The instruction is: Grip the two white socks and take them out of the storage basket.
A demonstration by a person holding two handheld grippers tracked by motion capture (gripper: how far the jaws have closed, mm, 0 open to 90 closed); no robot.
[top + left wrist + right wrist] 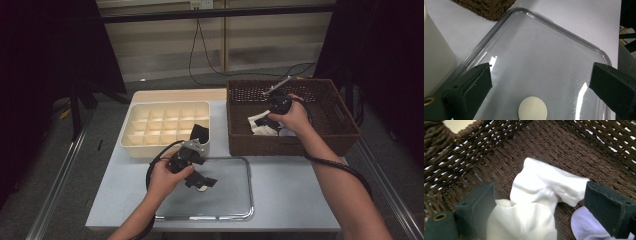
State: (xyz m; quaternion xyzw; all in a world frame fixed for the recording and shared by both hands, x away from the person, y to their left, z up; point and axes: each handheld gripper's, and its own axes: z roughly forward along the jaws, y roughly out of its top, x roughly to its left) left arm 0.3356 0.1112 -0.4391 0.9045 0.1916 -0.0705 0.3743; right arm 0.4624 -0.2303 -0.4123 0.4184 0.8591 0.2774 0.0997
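Here, the right claw (539, 212) is spread wide around a white sock (541, 195) in the wicker basket (345, 125); the left claw (541, 87) is held wide apart over a cream disc (532, 108) on the glass tray (574, 32).

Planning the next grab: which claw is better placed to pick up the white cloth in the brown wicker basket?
The right claw: its open jaws already straddle the white cloth inside the brown wicker basket. The left claw hangs open over the clear tray.

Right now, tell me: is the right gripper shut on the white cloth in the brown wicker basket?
No, the right gripper straddles the white cloth with jaws apart.
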